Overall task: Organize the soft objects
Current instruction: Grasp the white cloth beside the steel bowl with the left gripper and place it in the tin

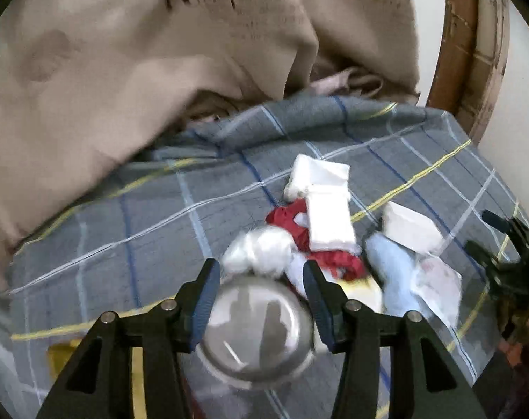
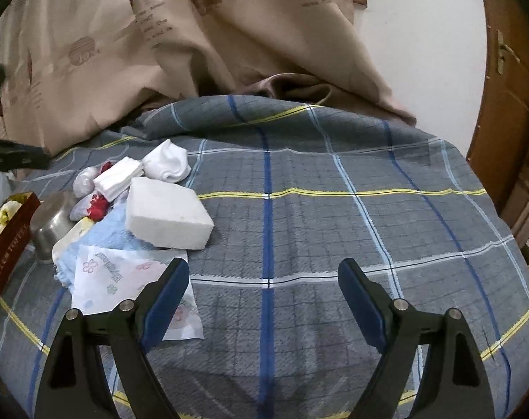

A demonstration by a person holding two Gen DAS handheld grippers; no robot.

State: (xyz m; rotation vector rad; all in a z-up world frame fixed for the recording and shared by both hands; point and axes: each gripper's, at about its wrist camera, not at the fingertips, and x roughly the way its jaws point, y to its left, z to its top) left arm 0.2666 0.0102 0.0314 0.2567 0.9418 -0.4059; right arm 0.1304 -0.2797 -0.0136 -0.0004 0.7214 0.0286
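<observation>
A: We see a bed under a grey plaid sheet [image 2: 299,209] first, with a beige printed curtain [image 2: 124,52] draped behind it and a wooden door [image 2: 502,122] at the right against a white wall.

B: Agreed. Then comes the heap of soft things at the sheet's left side: a white foam block [image 2: 166,214] on a light blue towel [image 2: 103,241], a flowered tissue sheet [image 2: 124,276] in front, a white sock [image 2: 168,164] behind, and red cloth [image 2: 98,207] tucked among them.

A: Our right gripper [image 2: 264,296] hangs with its jaws spread wide and nothing between them; the heap lies left of its left finger, whose tip overlaps the tissue sheet in the picture.

B: Our left gripper [image 1: 261,279] has its jaws apart on either side of a steel cup [image 1: 257,328], though we cannot tell whether the pads touch it. The heap sits just beyond the fingertips.

A: Only the right view shows a dark red box [image 2: 9,244] beside the cup. Only the left view, which is blurred, shows folded white cloths [image 1: 329,220] clearly on the red fabric.
</observation>
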